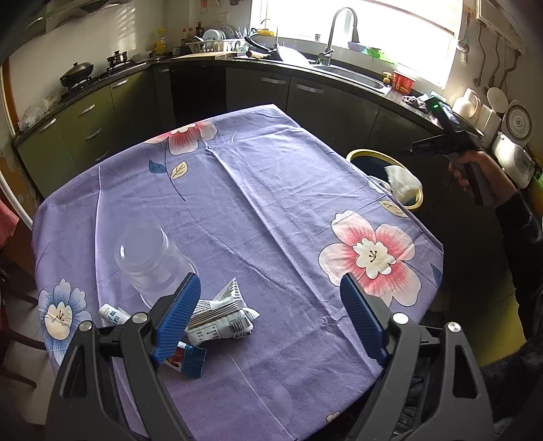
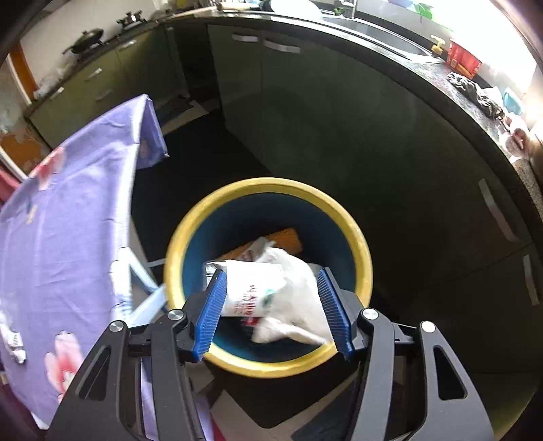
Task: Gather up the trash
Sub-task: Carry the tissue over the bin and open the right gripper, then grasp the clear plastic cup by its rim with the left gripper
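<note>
Two grippers are at work in a kitchen ringed by dark green cabinets under a black countertop, with a sink and tall faucet below a bright window at the upper right of the left wrist view and a wok on the stove at upper left. Most of that view is filled by a table under a purple tablecloth printed with big pink and blue flowers, creased down the middle. Toward the lower left of the cloth lies an overturned clear plastic cup, and just beside it a crumpled white wrapper with a barcode, a small white tube and a blue-and-red packet. The left gripper hangs above this litter with its jaws spread wide and nothing between them. Past the right edge of the table stands a bin with a yellow rim and blue inside; the right gripper points down over its mouth. Its jaws are partly apart, and a white printed bag lies blurred between them over the bin's opening; whether the pads still touch it I cannot tell. More scraps, among them something orange, lie in the bin.
</note>
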